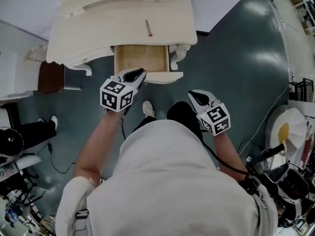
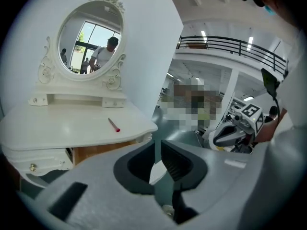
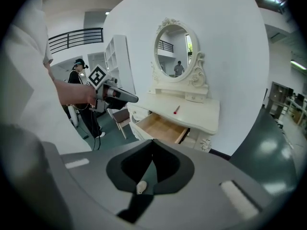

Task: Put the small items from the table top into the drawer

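Wooden drawer [image 1: 140, 58] stands pulled open so you can drop in the slim red pen [image 1: 148, 27].
Your left gripper [image 1: 141, 73] holds its jaws slightly parted; your right gripper [image 1: 193, 94] is closed, empty.

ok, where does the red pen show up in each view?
Head view: red pen at top centre, behind the open drawer.
Left gripper view: pen left of centre, mid-height.
Right gripper view: pen just right of centre, below the oval mirror.
Shared landmark: the white table top it lies on, seen in all three.
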Action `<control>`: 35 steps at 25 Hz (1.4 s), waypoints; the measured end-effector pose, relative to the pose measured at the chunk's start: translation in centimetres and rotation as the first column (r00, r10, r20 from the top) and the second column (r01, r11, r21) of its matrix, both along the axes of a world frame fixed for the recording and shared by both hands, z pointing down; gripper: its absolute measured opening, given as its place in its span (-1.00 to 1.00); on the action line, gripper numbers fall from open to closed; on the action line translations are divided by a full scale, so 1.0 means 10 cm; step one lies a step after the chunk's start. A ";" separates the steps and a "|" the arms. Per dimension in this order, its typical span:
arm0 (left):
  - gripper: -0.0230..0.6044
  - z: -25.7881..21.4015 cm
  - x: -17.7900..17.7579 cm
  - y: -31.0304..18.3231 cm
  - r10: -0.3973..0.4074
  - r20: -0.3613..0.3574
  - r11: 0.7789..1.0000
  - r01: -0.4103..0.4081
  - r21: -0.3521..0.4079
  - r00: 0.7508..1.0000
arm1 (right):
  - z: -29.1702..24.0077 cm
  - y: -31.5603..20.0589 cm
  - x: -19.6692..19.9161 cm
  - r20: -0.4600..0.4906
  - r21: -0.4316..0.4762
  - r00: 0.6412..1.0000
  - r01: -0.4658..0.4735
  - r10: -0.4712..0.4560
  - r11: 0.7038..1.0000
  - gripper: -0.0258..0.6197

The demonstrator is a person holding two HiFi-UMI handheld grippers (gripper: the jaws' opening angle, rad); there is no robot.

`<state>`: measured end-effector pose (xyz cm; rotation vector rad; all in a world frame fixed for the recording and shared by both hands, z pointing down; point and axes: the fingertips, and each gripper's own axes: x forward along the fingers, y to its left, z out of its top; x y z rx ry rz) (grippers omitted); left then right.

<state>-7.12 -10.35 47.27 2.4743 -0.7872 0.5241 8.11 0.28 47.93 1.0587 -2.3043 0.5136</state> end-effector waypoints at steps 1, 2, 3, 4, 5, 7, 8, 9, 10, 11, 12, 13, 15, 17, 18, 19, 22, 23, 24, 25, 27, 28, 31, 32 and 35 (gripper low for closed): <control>-0.79 0.05 0.02 -0.12 -0.010 -0.003 1.000 0.009 -0.017 1.000 | 0.00 -0.01 0.04 -0.002 -0.006 1.000 -0.013 0.013 1.000 -0.92; -0.79 0.08 0.07 -0.23 -0.021 -0.007 0.999 0.020 -0.032 1.000 | -0.01 -0.02 0.12 -0.005 -0.010 1.000 -0.023 0.023 1.000 -0.92; -0.79 0.10 0.14 -0.34 -0.033 -0.011 0.999 0.032 -0.041 0.999 | -0.02 -0.04 0.23 -0.008 -0.012 0.999 -0.034 0.034 0.999 -0.92; -0.79 0.11 0.22 -0.47 -0.045 -0.011 0.998 0.045 -0.044 0.999 | -0.03 -0.08 0.34 -0.009 -0.013 0.999 -0.045 0.045 0.999 -0.92; -0.78 0.11 0.29 -0.61 -0.059 -0.006 0.997 0.059 -0.043 0.998 | -0.04 -0.13 0.45 -0.007 -0.014 0.999 -0.054 0.054 0.998 -0.92; -0.78 0.18 0.38 -0.93 -0.095 0.014 0.994 0.095 -0.045 0.995 | -0.04 -0.25 0.59 -0.006 -0.018 0.999 -0.055 0.054 0.998 -0.92; -0.78 0.24 0.40 -1.09 -0.116 0.029 0.992 0.118 -0.049 0.993 | -0.05 -0.31 0.64 -0.009 -0.018 0.999 -0.047 0.047 0.999 -0.92; -0.78 0.31 0.42 -1.23 -0.137 0.049 0.989 0.139 -0.054 0.989 | -0.06 -0.37 0.70 -0.013 -0.017 0.999 -0.039 0.039 0.999 -0.92; -0.77 0.39 0.44 -1.36 -0.155 0.070 0.986 0.159 -0.059 0.985 | -0.06 -0.43 0.78 -0.017 -0.016 0.999 -0.034 0.034 0.999 -0.92; -0.76 0.45 0.48 -1.49 -0.172 0.090 0.982 0.178 -0.063 0.981 | -0.07 -0.49 0.89 -0.018 -0.018 0.999 -0.035 0.035 0.999 -0.92; -0.76 0.51 0.51 -1.61 -0.191 0.109 0.977 0.199 -0.070 0.976 | -0.07 -0.54 1.00 -0.015 -0.023 0.999 -0.040 0.040 0.999 -0.92; -0.75 0.57 0.54 -1.73 -0.210 0.127 0.972 0.221 -0.076 0.969 | -0.07 -0.60 1.10 -0.010 -0.029 0.999 -0.047 0.046 0.998 -0.92; -0.73 0.67 0.57 -1.97 -0.246 0.165 0.961 0.263 -0.086 0.955 | -0.05 -0.70 1.29 -0.004 -0.040 0.999 -0.050 0.050 0.998 -0.92; -0.70 0.78 0.57 -2.18 -0.279 0.200 0.948 0.303 -0.099 0.939 | 0.00 -0.81 1.45 -0.005 -0.052 0.999 -0.047 0.046 0.998 -0.92; -0.69 0.86 0.57 -2.26 -0.294 0.216 0.941 0.321 -0.106 0.931 | 0.03 -0.85 1.53 -0.005 -0.058 0.999 -0.047 0.047 0.997 -0.92; -0.67 0.93 0.57 -2.34 -0.307 0.232 0.934 0.338 -0.111 0.923 | 0.06 -0.89 1.61 -0.005 -0.064 0.999 -0.048 0.048 0.997 -0.92; -0.67 1.08 0.60 -2.51 -0.342 0.276 0.915 0.386 -0.120 0.898 | 0.13 -0.99 1.88 -0.002 -0.081 0.999 -0.051 0.051 0.995 -0.92; -0.67 1.12 0.61 -2.56 -0.353 0.286 0.907 0.401 -0.128 0.891 | 0.15 -1.02 1.95 0.001 -0.087 0.999 -0.051 0.051 0.995 -0.92; -0.67 1.16 0.62 -2.60 -0.363 0.296 0.900 0.415 -0.136 0.884 | 0.17 -1.05 2.01 0.002 -0.093 0.999 -0.049 0.049 0.994 -0.92; -0.67 1.20 0.62 -2.63 -0.372 0.306 0.892 0.428 -0.141 0.876 | 0.19 -1.08 2.07 0.004 -0.098 0.999 -0.046 0.047 0.994 -0.92; -0.67 1.27 0.63 -2.69 -0.384 0.332 0.882 0.449 -0.143 0.862 | 0.21 -1.14 2.17 0.008 -0.106 0.999 -0.040 0.041 0.994 -0.92; -0.67 1.30 0.63 -2.72 -0.387 0.346 0.879 0.456 -0.142 0.854 | 0.22 -1.16 2.21 0.011 -0.111 0.999 -0.037 0.039 0.993 -0.92; -0.67 1.38 0.62 -2.77 -0.388 0.387 0.871 0.470 -0.142 0.836 | 0.25 -1.20 2.32 0.016 -0.124 0.999 -0.028 0.030 0.992 -0.92; -0.67 1.41 0.62 -2.79 -0.389 0.395 0.868 0.475 -0.145 0.832 | 0.25 -1.21 2.35 0.017 -0.127 0.999 -0.024 0.027 0.992 -0.92; -0.68 1.47 0.62 -2.83 -0.390 0.407 0.860 0.485 -0.159 0.826 | 0.27 -1.29 2.41 0.019 -0.135 1.000 -0.018 0.021 0.991 -0.92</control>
